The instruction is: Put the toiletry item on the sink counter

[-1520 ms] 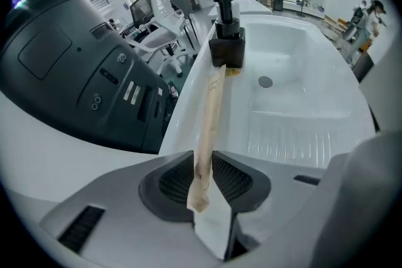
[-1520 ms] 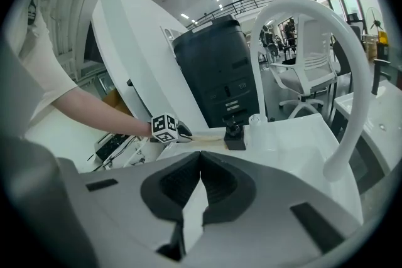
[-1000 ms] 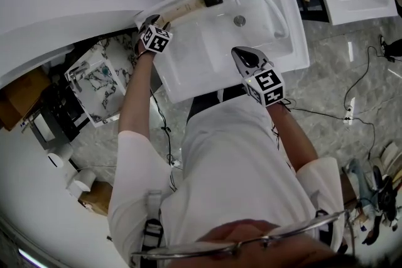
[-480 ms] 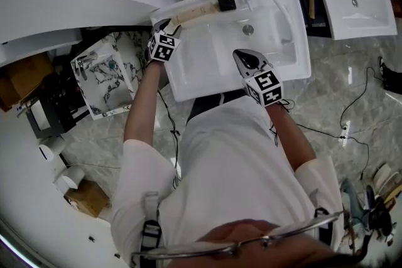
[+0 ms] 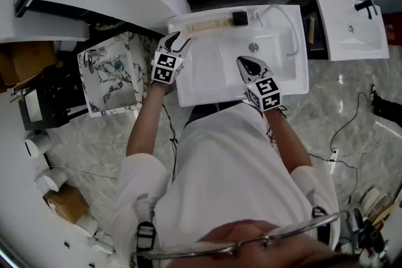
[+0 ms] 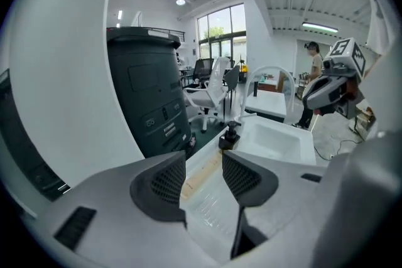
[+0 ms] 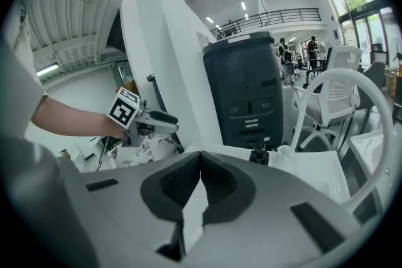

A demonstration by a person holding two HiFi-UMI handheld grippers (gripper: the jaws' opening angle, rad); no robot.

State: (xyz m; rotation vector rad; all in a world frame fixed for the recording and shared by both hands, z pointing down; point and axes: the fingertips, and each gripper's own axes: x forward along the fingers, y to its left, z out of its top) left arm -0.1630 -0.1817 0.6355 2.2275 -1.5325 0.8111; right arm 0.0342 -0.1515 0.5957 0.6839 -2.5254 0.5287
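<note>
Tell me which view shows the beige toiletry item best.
Head view: the item lies in full along the sink's back edge. The left gripper view shows it foreshortened, partly behind the jaws; the right gripper view shows only its black end.

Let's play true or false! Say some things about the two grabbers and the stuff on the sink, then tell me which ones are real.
1. The left gripper is open. True: its jaws stand apart.
2. The right gripper is holding the beige toiletry item. False: its jaws are together with nothing between them.
3. The beige toiletry item lies along the back ledge of the sink, with its black cap toward the faucet. True.
4. The sink is black. False: it is white, and so is the arched faucet.
</note>
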